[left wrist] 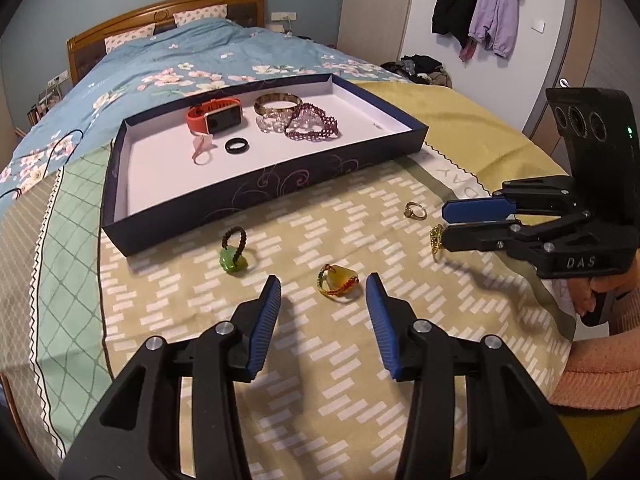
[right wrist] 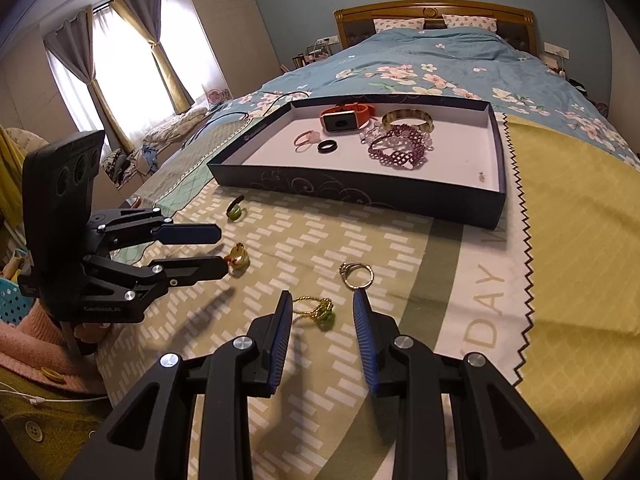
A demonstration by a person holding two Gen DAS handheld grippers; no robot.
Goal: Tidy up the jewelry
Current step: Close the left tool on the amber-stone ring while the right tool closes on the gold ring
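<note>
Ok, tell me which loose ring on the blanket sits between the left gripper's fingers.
The yellow-stone ring with the red-and-gold beaded band lies ahead between the open left gripper; the green-stone ring sits off to its left.

The right claw is covering part of the gold wire ring in the left wrist view. A speck in the tray corner is staying too small to identify. The person's sleeve is running off the frame's edge.

Navy swirl-patterned tray, orange watch, purple beaded bracelet, blue floral duvet
</note>
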